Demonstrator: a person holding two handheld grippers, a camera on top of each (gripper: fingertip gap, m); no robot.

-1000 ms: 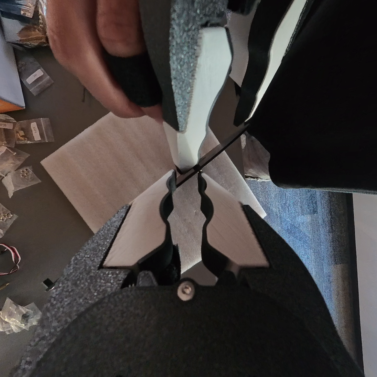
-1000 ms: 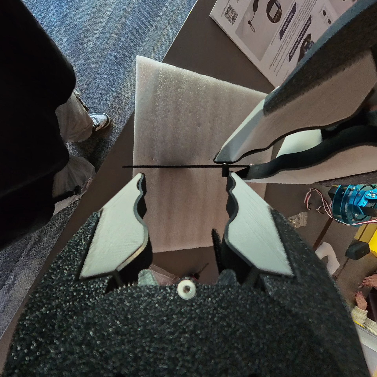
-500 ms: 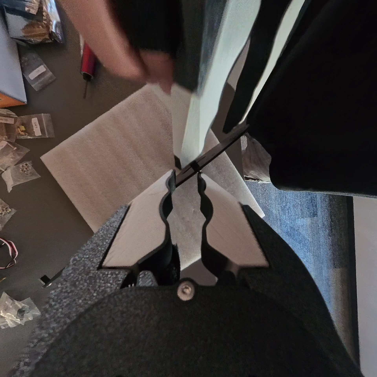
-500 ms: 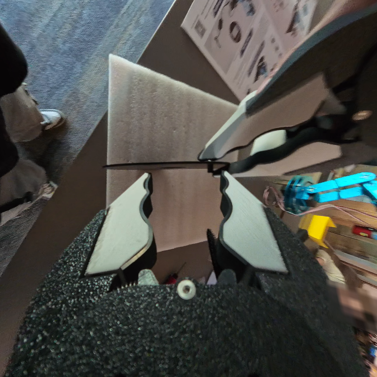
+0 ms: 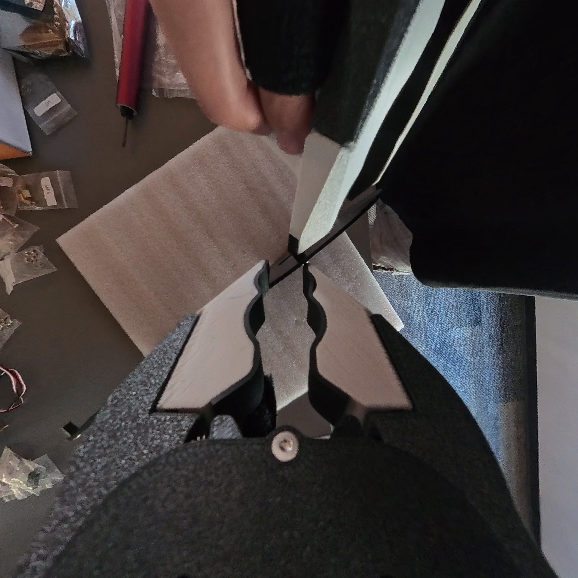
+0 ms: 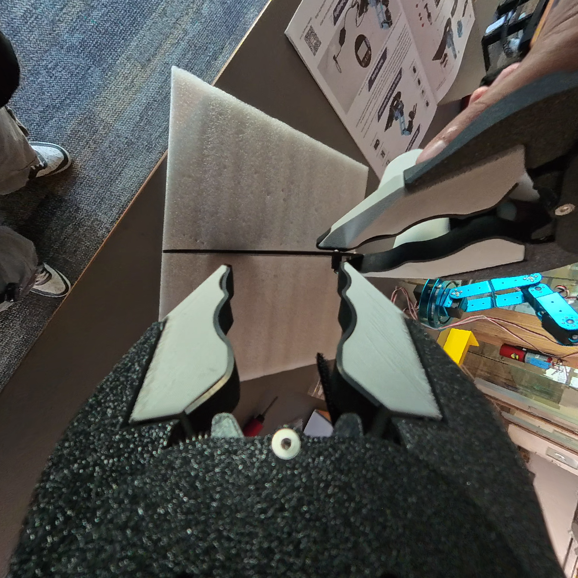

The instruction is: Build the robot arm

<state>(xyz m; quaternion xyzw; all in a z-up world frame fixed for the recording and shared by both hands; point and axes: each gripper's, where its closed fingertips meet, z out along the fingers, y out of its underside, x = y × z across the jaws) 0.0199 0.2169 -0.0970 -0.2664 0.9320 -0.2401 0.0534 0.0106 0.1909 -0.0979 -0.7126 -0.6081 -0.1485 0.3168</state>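
A thin black zip tie (image 6: 250, 251) is held level above a white foam sheet (image 6: 250, 175). My left gripper (image 5: 285, 267) is shut on the tie near its head, and the strap (image 5: 344, 219) runs up and to the right from the tips. In the right wrist view the left gripper (image 6: 341, 251) comes in from the right. My right gripper (image 6: 286, 267) is open just below the tie, its right fingertip (image 6: 344, 272) touching the tie's head. In the left wrist view a right gripper finger (image 5: 322, 203) and a hand (image 5: 237, 78) come down from above.
The foam sheet (image 5: 175, 225) lies on a dark table (image 5: 62, 328) near its edge (image 6: 125, 206). Small bags of parts (image 5: 31, 259) and a red screwdriver (image 5: 129, 59) lie to the left. A printed sheet (image 6: 384, 62), a blue robot arm (image 6: 500, 297), a yellow block (image 6: 456, 344), a person's shoes (image 6: 50, 159). Left and right tips are no more than a few centimetres apart.
The right gripper has tilted and shifted, staying open with its fingertip by the tie's head. The hand holding it has moved up in the left view. The left gripper keeps its hold.
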